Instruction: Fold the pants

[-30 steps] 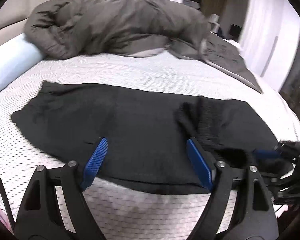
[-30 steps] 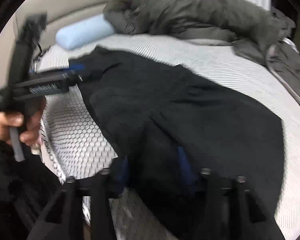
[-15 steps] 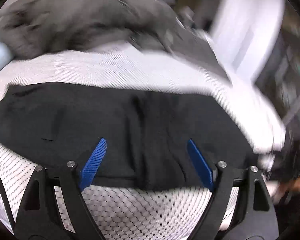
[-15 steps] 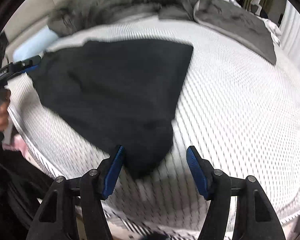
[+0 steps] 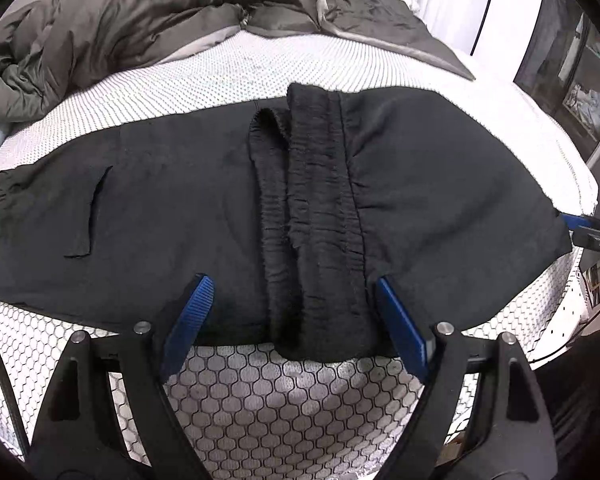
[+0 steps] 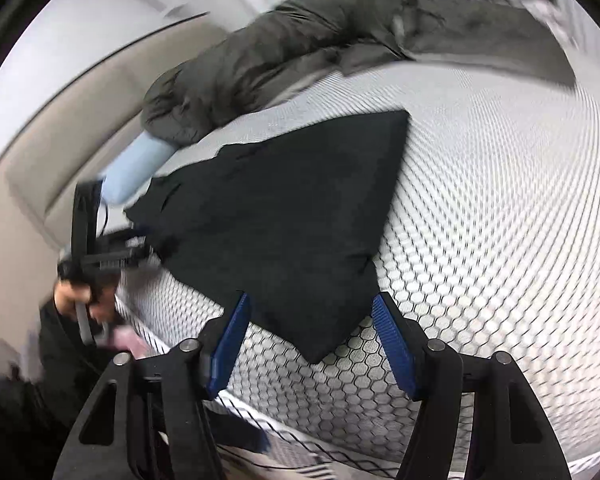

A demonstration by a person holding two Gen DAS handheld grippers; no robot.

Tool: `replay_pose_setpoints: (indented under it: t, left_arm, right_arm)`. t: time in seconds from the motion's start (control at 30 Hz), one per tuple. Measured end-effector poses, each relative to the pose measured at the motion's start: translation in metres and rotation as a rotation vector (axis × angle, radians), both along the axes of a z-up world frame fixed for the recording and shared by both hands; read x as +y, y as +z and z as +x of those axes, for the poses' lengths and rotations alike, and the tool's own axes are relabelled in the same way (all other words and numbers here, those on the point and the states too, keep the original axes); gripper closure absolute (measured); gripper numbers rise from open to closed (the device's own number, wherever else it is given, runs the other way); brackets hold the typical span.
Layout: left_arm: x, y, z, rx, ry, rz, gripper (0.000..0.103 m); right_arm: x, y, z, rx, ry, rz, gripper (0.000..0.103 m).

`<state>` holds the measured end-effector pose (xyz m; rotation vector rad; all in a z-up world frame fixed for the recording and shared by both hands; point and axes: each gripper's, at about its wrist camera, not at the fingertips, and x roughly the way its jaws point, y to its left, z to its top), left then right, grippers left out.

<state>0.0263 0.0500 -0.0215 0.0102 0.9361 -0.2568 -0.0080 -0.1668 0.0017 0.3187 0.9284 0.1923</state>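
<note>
Blue-padded left gripper [image 5: 292, 312] hangs spread wide over the near edge of black pants [image 5: 180, 208], its pads straddling the ribbed waistband [image 5: 316, 216] without pressing it. The pants lie flat on a white honeycomb-patterned mattress [image 5: 284, 396], long axis running left to right, waistband folded across the middle. Right gripper [image 6: 312, 336], jaws just closing yet apart, frames the pants' pointed corner ungripped. Beyond lie a grey duvet [image 5: 140, 20] and a pale blue pillow [image 6: 136, 168].

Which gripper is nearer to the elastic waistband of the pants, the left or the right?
Left. The left gripper straddles the waistband near the mattress edge; the right gripper sits at a far corner of the pants.
</note>
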Motion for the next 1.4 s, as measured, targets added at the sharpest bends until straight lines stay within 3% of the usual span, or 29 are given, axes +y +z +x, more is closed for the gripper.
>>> replay_pose_setpoints:
  t: [0.07, 0.1, 0.2, 0.27, 0.37, 0.43, 0.47, 0.5, 0.57, 0.67, 0.77, 0.83, 0.9, 0.93, 1.03, 1.1, 1.17, 1.23, 1.27, 1.3, 1.4]
  left_arm:
    - [0.0, -0.004, 0.007, 0.003, 0.002, -0.002, 0.02]
    - [-0.001, -0.004, 0.008, 0.004, 0.003, -0.002, 0.02]
    - [-0.002, -0.006, 0.009, 0.004, 0.005, 0.004, 0.02]
    - [-0.003, -0.006, 0.01, 0.009, 0.007, -0.005, 0.02]
    - [0.004, -0.003, 0.015, 0.024, 0.008, -0.038, 0.02]
    - [0.016, 0.006, 0.015, 0.024, 0.027, -0.108, 0.02]
    - [0.021, 0.01, 0.017, 0.016, 0.037, -0.139, 0.02]
    - [0.028, 0.017, 0.023, 0.004, 0.056, -0.197, 0.018]
    - [0.033, 0.025, 0.04, 0.017, 0.079, -0.281, 0.017]
    - [0.033, 0.029, 0.08, 0.054, 0.135, -0.357, 0.018]
    - [0.02, 0.028, 0.125, 0.084, 0.131, -0.315, 0.018]
    - [0.011, 0.019, 0.152, 0.153, 0.128, -0.301, 0.031]
    - [0.005, 0.008, 0.168, 0.201, 0.105, -0.338, 0.066]
    - [0.003, 0.003, 0.173, 0.206, 0.086, -0.348, 0.075]
    - [0.003, 0.009, 0.178, 0.173, 0.055, -0.352, 0.087]
    - [0.008, 0.027, 0.178, 0.112, 0.052, -0.377, 0.088]
    - [0.014, 0.037, 0.179, 0.069, 0.085, -0.355, 0.086]
    - [0.016, 0.024, 0.189, 0.114, 0.145, -0.266, 0.079]
    - [0.019, 0.013, 0.193, 0.152, 0.167, -0.246, 0.068]
    - [0.022, 0.008, 0.194, 0.172, 0.183, -0.252, 0.056]
    - [0.033, 0.014, 0.181, 0.169, 0.214, -0.268, 0.048]
  right_arm:
    - [-0.004, -0.02, 0.006, 0.085, -0.048, 0.026, 0.088]
    - [-0.008, -0.02, -0.001, 0.083, -0.046, 0.054, 0.099]
    - [-0.006, -0.011, -0.017, 0.02, -0.037, 0.142, 0.101]
    - [-0.003, -0.018, -0.02, 0.052, -0.024, 0.15, 0.1]
    - [-0.002, -0.024, -0.014, 0.119, 0.007, 0.068, 0.091]
    - [-0.008, -0.012, -0.015, 0.083, -0.001, 0.062, 0.072]
    - [-0.014, 0.0, -0.02, 0.035, -0.028, 0.049, 0.052]
    - [-0.02, 0.006, -0.023, 0.003, -0.051, 0.042, 0.038]
    - [-0.035, 0.022, -0.025, -0.077, -0.118, 0.023, 0.037]
    - [-0.049, 0.02, -0.018, -0.084, -0.169, 0.034, 0.037]
    - [-0.053, 0.014, -0.009, -0.043, -0.171, 0.02, 0.037]
    - [-0.048, 0.011, -0.006, -0.027, -0.15, -0.003, 0.037]
    - [-0.041, 0.01, -0.005, -0.016, -0.129, -0.021, 0.037]
    - [-0.039, 0.01, -0.004, -0.014, -0.117, -0.031, 0.037]
    - [-0.037, 0.01, -0.005, -0.018, -0.102, -0.037, 0.037]
    - [-0.036, 0.009, -0.003, -0.024, -0.104, -0.036, 0.037]
    - [-0.035, 0.009, -0.004, -0.03, -0.103, -0.032, 0.037]
    - [-0.042, 0.009, -0.009, -0.019, -0.104, -0.034, 0.037]
    - [-0.043, 0.008, -0.011, -0.007, -0.106, -0.036, 0.037]
    - [-0.045, 0.007, -0.013, 0.006, -0.11, -0.037, 0.037]
    - [-0.049, 0.005, -0.023, 0.019, -0.117, -0.003, 0.037]
